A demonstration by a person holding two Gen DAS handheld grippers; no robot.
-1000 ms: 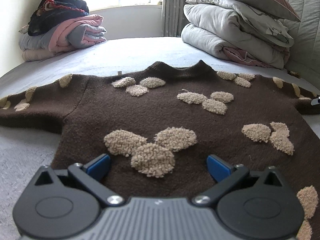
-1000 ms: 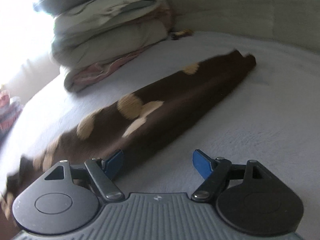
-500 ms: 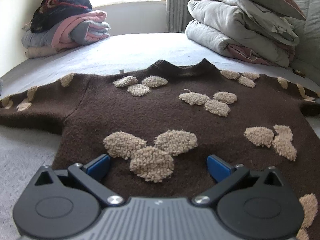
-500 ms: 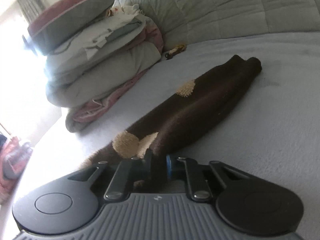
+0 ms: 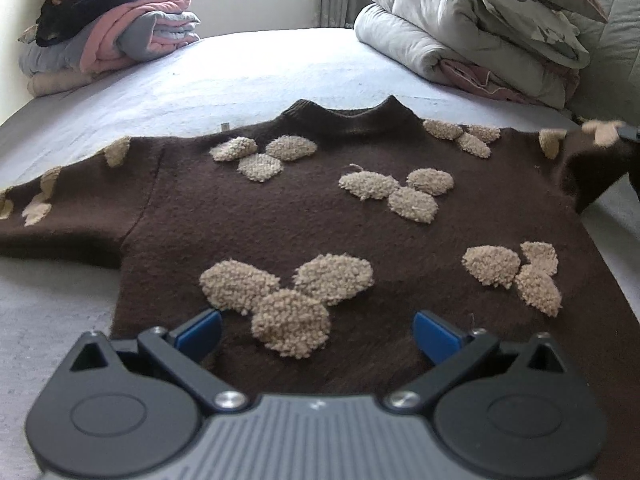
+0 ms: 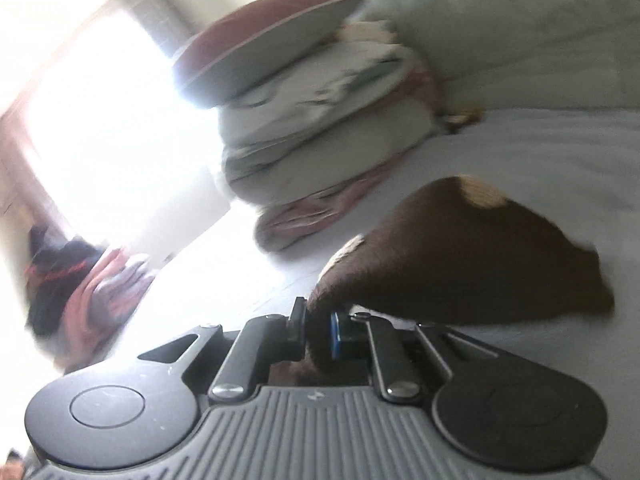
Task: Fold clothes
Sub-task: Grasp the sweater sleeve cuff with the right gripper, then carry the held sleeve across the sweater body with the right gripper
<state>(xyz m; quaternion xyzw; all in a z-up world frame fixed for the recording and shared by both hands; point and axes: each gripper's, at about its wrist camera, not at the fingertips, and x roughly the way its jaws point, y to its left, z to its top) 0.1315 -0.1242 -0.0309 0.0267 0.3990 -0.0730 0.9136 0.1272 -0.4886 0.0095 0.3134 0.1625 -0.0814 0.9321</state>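
A: Setting: pale grey bedspread point(image 5: 248, 76) under a bright window. Left wrist view: a stack of folded pink, grey and dark clothes point(image 5: 108, 28) far ahead to the left of the left claw point(image 5: 316, 330); a pile of folded grey quilts point(image 5: 468, 36) far ahead to its right.

B: Task item?

A: A dark brown knitted sweater with tan fleecy leaf patches point(image 5: 304, 216), lying flat, collar pointing away from the left claw, hem directly under it. Blue-padded fingers point(image 5: 200, 330) stand wide apart above the hem, one tan patch cluster between them; the pads press on nothing.

B: Right claw?

A: Right wrist view, blurred. The right claw point(image 6: 318, 330) is pinched narrow on a fold of the sweater's brown sleeve point(image 6: 460, 256). Jaws have just been closing, fabric between them. The sleeve bunches ahead and right of the claw, raised off the bedspread near the pads.

B: What does each view add?

A: The left view alone shows the whole sweater body, the other sleeve stretched out left, and the held sleeve lifted at its far right edge. The right view alone shows the actual grip. It also shows a dark red cushion with pale piping point(image 6: 264, 44) topping the quilts, ahead and left of that claw.
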